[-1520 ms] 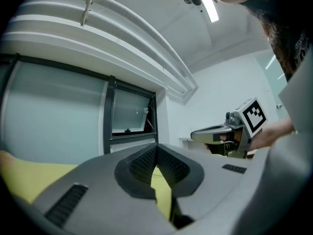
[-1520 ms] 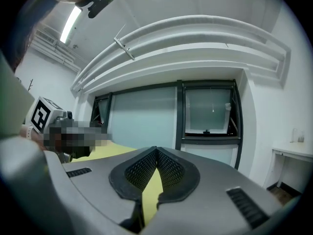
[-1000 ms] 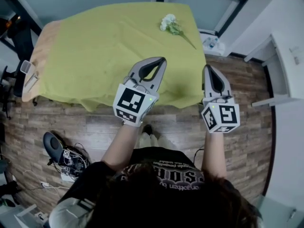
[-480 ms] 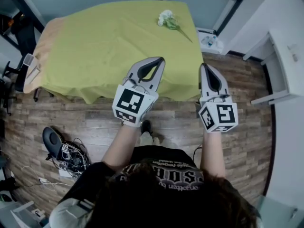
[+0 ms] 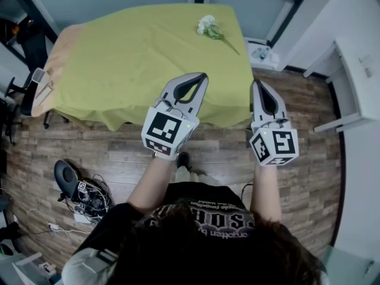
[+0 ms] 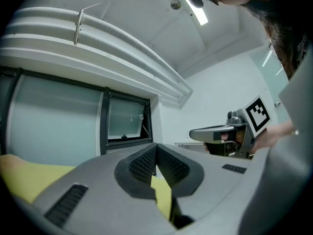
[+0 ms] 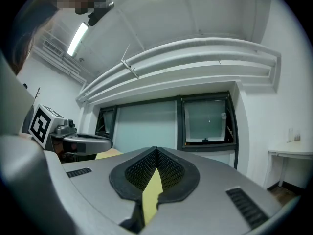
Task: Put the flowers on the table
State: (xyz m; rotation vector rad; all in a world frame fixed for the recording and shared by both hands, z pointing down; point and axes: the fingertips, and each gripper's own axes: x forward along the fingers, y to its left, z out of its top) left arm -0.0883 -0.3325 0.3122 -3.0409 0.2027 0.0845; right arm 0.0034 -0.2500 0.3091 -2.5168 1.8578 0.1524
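- Flowers: small white bunch w/ green stem, lying flat on the yellow-green cloth at the far right corner of the tabletop, close to its right edge. Nothing touches them.
- Long axis runs diagonal: blooms at the far-left end, stem trailing toward near-right, tip almost at the cloth's right edge.
- Judged vs task: flowers already on the tabletop, so the job looks done or not under way; neither claw carries anything.
- Left claw: tips together, nothing between them. The left gripper view shows only a sliver of cloth through the gap behind the tips. Points away from the person, tip over the near part of the cloth.
- Right claw: also closed and empty. The right gripper view shows pads meeting at the tip. It sits just off the tabletop's near right corner.
- Key relation: flowers lie on the far side of both claws, well apart. Blooms are almost straight ahead of the left claw; the stem end is nearer the right claw, far and a bit left of it.
- If a regrasp were needed, I'd judge the right claw has the shorter reach to the stem; jaws would need to open first and close across the diagonal.
- Around: wood floor under the person, white desk at right, cables on the floor near left.
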